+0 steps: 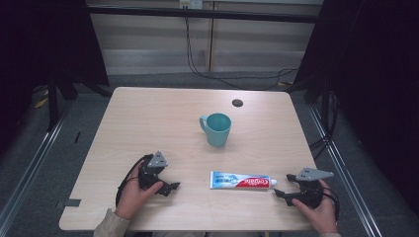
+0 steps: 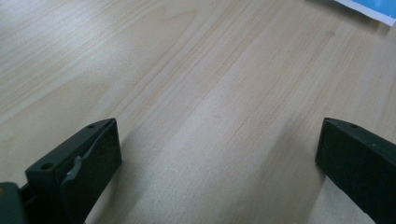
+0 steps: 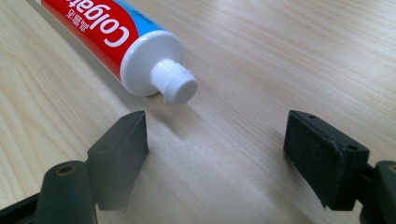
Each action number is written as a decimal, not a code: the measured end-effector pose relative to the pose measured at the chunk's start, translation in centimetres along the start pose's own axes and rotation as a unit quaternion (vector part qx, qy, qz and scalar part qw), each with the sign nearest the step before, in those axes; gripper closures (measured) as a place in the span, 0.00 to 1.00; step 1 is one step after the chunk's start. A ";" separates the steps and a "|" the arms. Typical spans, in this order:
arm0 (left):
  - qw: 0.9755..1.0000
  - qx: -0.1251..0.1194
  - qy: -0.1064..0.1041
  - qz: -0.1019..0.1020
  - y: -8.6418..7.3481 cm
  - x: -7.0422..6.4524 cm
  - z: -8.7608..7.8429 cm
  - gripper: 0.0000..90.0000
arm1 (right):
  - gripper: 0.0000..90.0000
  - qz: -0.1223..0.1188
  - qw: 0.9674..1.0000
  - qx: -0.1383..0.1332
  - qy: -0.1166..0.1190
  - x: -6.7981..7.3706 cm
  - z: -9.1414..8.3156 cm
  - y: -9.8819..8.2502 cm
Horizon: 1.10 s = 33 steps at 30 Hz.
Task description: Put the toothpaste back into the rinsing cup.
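Two claws rest released on the counter (image 1: 148,108); our right claw (image 1: 282,190) faces the toothpaste tube (image 1: 240,180) cap, lying crosswise, nearer than our left claw (image 1: 170,187).

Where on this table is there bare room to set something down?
The far left corner, left of the teal mug, is bare, as is the stretch right of it. The near edge is crowded: left tool, toothpaste tube, right tool.

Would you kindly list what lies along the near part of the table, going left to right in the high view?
Left gripper → toothpaste tube → right gripper.
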<state>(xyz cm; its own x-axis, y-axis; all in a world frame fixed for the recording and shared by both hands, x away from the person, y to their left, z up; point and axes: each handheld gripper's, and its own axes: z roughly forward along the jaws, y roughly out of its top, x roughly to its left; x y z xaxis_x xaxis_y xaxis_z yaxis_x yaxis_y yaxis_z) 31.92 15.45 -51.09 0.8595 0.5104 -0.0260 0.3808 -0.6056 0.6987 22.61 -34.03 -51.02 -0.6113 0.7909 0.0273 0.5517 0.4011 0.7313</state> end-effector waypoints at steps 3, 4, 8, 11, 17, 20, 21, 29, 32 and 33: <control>1.000 0.000 -0.001 0.001 0.0 0.0 0.0 0.00 | 0.19 -0.004 1.000 0.002 0.005 0.1 0.2 0.1; 1.000 0.000 -0.001 0.001 0.0 0.0 0.0 0.00 | 0.18 -0.003 1.000 0.003 0.003 0.1 0.2 0.1; 1.000 0.000 -0.001 0.000 0.0 0.0 0.0 0.00 | 0.18 -0.004 1.000 0.004 0.006 0.3 0.2 0.2; 1.000 0.000 -0.001 0.002 0.0 0.1 0.0 0.00 | 0.18 -0.010 1.000 0.013 0.012 0.5 0.2 0.3; 1.000 -0.001 -0.001 0.001 0.0 0.1 0.0 0.00 | 0.18 -0.042 0.996 0.068 0.029 1.2 0.4 2.0; 1.000 0.000 -0.001 0.002 0.0 0.1 0.0 0.00 | 0.18 -0.064 0.993 0.084 0.049 1.6 0.6 3.1; 1.000 0.000 -0.001 0.003 0.0 0.1 0.0 0.00 | 0.18 -0.076 0.992 0.091 0.052 1.8 0.7 3.4; 1.000 -0.002 0.001 0.002 0.0 0.1 0.0 0.00 | 0.19 -0.127 0.982 0.126 0.057 2.8 1.2 6.1; 1.000 -0.002 0.001 0.002 0.0 0.1 0.0 0.00 | 0.20 -0.149 0.977 0.140 0.060 3.2 1.7 6.8; 1.000 -0.002 0.001 0.002 0.0 0.1 0.1 0.00 | 0.20 -0.151 0.976 0.143 0.062 3.3 1.9 7.0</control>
<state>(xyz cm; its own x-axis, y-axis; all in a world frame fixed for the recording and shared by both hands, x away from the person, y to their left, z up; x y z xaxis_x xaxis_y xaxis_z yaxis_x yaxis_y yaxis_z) 32.05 15.46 -51.10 0.8604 0.5091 -0.0221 0.3760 -0.6051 0.7017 25.50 -27.75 -47.06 -0.8251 0.5612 -0.0655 0.4597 0.7342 0.4995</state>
